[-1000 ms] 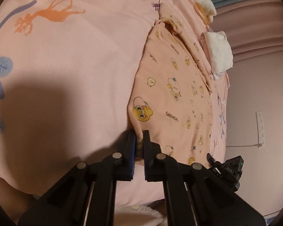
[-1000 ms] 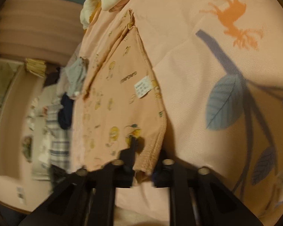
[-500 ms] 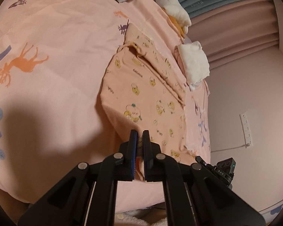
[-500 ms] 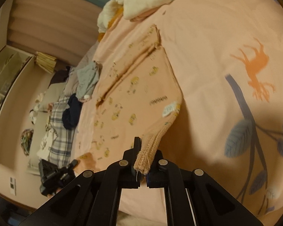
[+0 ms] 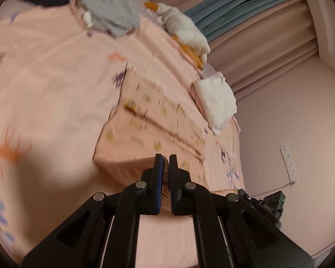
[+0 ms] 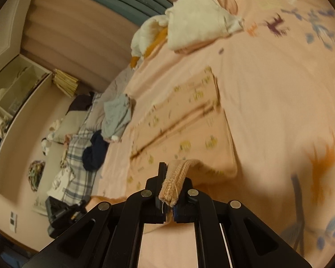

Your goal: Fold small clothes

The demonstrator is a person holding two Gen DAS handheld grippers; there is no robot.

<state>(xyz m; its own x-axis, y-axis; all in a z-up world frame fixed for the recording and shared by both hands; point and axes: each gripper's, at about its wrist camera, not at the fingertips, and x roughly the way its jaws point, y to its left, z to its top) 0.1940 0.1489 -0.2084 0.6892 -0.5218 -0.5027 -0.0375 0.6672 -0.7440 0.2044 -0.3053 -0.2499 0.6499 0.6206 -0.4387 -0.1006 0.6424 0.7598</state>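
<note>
Lifting has carried both grippers up and back from the bed over the last second; the peach garment (image 5: 149, 134), which a second ago filled each view close to the sheet, now sits smaller and farther off, its near hem raised off the bedspread (image 5: 55, 93) while the far part lies flat; both views are smeared by motion. That reads as the near edge being raised for a fold toward the far end, a fold not yet laid down.

The left gripper (image 5: 163, 163) is clamped on a thin bit of the hem, its jaws almost touching with cloth showing between them; the right gripper (image 6: 170, 174) is likewise closed on the hem, whose stitched, ribbed edge (image 6: 174, 183) curls over the jaws.

Only the left view shows the white folded cloth (image 5: 216, 102) at the bed's far edge just beyond the garment, the wall socket strip (image 5: 290, 165) and the grey clothes (image 5: 114, 15) at the top; only the right view shows the stitched hem up close, the plaid cloth (image 6: 78, 156) and dark clothes (image 6: 95, 151) beside the bed, and the shelf (image 6: 9, 93). Each view catches the other gripper only as a dark shape at its lower edge.
</note>
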